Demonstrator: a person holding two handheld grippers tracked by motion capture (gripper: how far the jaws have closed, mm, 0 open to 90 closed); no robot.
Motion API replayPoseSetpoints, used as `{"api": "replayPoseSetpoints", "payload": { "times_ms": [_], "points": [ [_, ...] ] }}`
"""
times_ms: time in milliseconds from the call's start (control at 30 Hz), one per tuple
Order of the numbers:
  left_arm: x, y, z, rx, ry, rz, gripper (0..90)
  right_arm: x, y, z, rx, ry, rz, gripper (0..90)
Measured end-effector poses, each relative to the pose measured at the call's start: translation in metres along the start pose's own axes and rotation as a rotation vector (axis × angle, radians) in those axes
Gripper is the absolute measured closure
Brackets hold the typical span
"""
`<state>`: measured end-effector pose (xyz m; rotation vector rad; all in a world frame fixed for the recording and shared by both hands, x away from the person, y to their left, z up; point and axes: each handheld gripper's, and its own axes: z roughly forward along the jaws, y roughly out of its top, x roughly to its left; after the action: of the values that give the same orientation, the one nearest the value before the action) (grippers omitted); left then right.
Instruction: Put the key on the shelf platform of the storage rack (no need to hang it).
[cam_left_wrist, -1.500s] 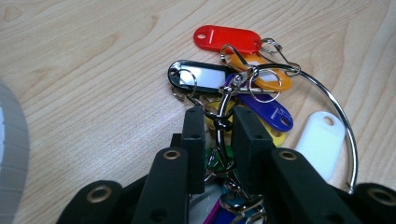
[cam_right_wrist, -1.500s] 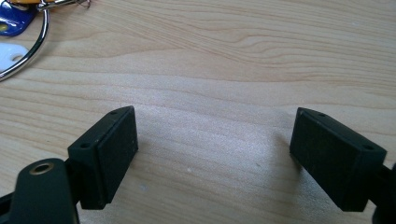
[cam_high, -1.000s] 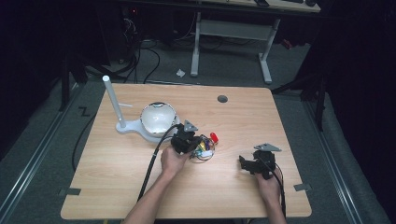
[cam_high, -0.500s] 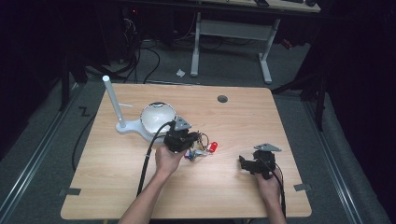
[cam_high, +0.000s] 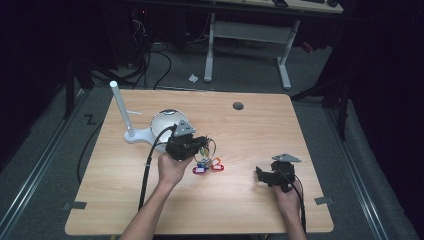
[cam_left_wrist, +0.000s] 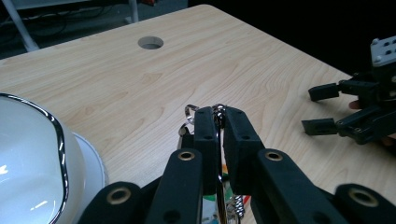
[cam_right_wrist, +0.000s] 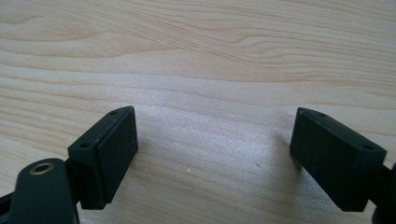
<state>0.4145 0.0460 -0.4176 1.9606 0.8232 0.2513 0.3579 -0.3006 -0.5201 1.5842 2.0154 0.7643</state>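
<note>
My left gripper (cam_high: 199, 145) is shut on a metal key ring (cam_high: 209, 147) near the table's middle. Several coloured key tags (cam_high: 207, 165), red and blue among them, hang from the ring onto the wooden table (cam_high: 240, 205). In the left gripper view the jaws of my left gripper (cam_left_wrist: 217, 116) pinch the thin ring (cam_left_wrist: 218, 108) upright between them. My right gripper (cam_high: 263, 174) rests low on the table's right side, open, with nothing between its fingers. The right gripper view has my right gripper (cam_right_wrist: 212, 140) spread wide over bare wood.
A white dome (cam_high: 162, 125) on a flat base with an upright white post (cam_high: 121, 107) stands just left of my left gripper; its chrome-edged side (cam_left_wrist: 28, 154) is close. A round cable hole (cam_high: 238, 105) lies toward the far edge. Cables trail from both grippers.
My left gripper has moved left and a little farther away, toward the white dome, carrying the ring and dragging the tags along. The right gripper has stayed put.
</note>
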Motion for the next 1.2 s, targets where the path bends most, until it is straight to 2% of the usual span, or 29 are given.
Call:
{"api": "replayPoseSetpoints", "payload": {
  "times_ms": [100, 267, 433, 800, 1200],
  "points": [
    [0.001, 0.003, -0.006, -0.005, 0.010, 0.006, 84.5, 0.000, 0.000, 0.000, 0.000, 0.000, 0.000, 15.2],
    [0.001, 0.009, -0.019, -0.037, 0.002, 0.002, 84.5, 0.000, 0.000, 0.000, 0.000, 0.000, 0.000, 15.3],
    [0.003, 0.015, -0.029, -0.038, 0.003, 0.010, 84.6, 0.000, 0.000, 0.000, 0.000, 0.000, 0.000, 15.3],
    [0.009, 0.028, -0.054, -0.073, 0.012, 0.009, 84.6, 0.000, 0.000, 0.000, 0.001, 0.000, 0.001, 15.3],
    [0.022, 0.038, -0.078, -0.110, 0.012, -0.027, 84.6, 0.000, 0.000, 0.000, 0.000, 0.001, 0.001, 15.3]
  ]
}}
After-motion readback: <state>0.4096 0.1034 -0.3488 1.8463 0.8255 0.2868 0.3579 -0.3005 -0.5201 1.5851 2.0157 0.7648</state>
